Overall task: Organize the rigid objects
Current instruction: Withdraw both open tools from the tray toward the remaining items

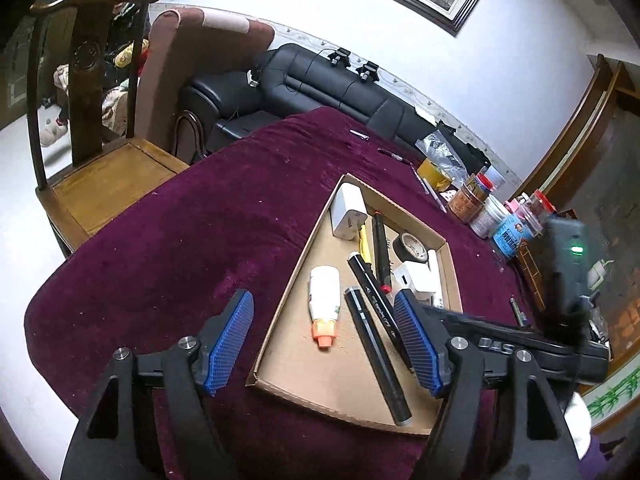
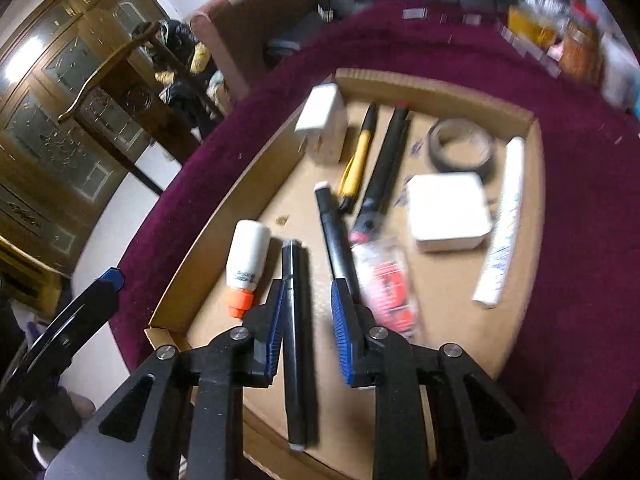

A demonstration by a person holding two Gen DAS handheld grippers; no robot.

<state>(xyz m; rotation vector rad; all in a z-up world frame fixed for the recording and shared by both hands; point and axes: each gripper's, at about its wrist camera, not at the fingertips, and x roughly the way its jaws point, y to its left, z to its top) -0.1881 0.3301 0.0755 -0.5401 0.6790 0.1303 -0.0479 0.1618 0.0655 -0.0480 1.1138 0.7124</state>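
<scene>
Right gripper (image 2: 308, 320) hangs over the cardboard tray (image 2: 432, 84), jaws partly open astride a black marker (image 2: 295, 344) lying flat, not clamped; it looks light, stiff, slick, so pinch mid-barrel; left gripper (image 1: 324, 344) wide open, empty

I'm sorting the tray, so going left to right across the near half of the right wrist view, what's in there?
White bottle with the orange cap → black marker between the right tool's fingers → red-and-white packet → white tube.
</scene>
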